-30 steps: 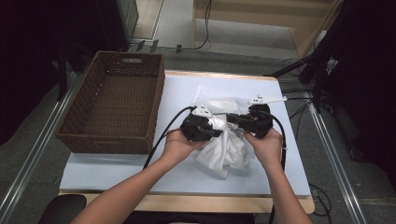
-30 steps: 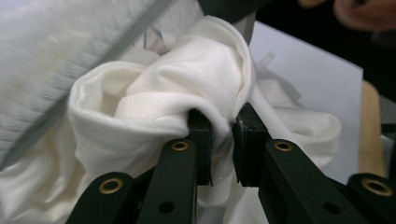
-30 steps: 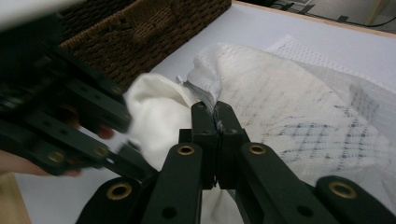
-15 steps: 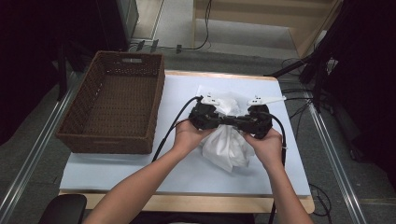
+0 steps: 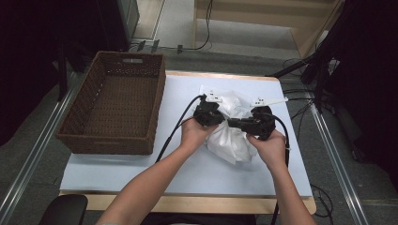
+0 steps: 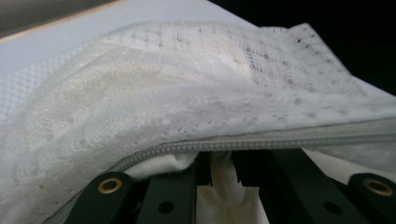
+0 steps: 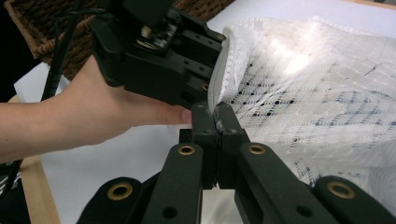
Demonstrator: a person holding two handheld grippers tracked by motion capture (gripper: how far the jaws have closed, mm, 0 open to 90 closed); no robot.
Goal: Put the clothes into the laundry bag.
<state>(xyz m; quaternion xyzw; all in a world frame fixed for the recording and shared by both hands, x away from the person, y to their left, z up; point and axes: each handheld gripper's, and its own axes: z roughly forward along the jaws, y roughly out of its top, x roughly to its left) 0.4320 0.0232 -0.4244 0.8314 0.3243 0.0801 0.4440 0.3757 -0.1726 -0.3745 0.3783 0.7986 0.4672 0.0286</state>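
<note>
surface: white-topped table point(image 5: 141, 164), dark room | 1 wicker basket point(image 5: 115, 110) at 9 o'clock | 1 white mesh zip bag point(image 5: 232, 140) | left gripper point(image 5: 220, 119) and right gripper point(image 5: 233, 123) each pinched bag's zipper edge

Lab-like recording room: table point(image 5: 141, 173) on rails point(image 5: 28, 164), floor cables point(image 5: 300, 79), dark surroundings.

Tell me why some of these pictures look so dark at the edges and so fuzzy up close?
High view: light falls on the table while the room around it goes nearly black. Left gripper view: the white mesh bag sits so near the lens that its near folds blur; the zipper is sharper. Right gripper view: glare whitens the bag's top, and the left gripper is softly out of focus.
</note>
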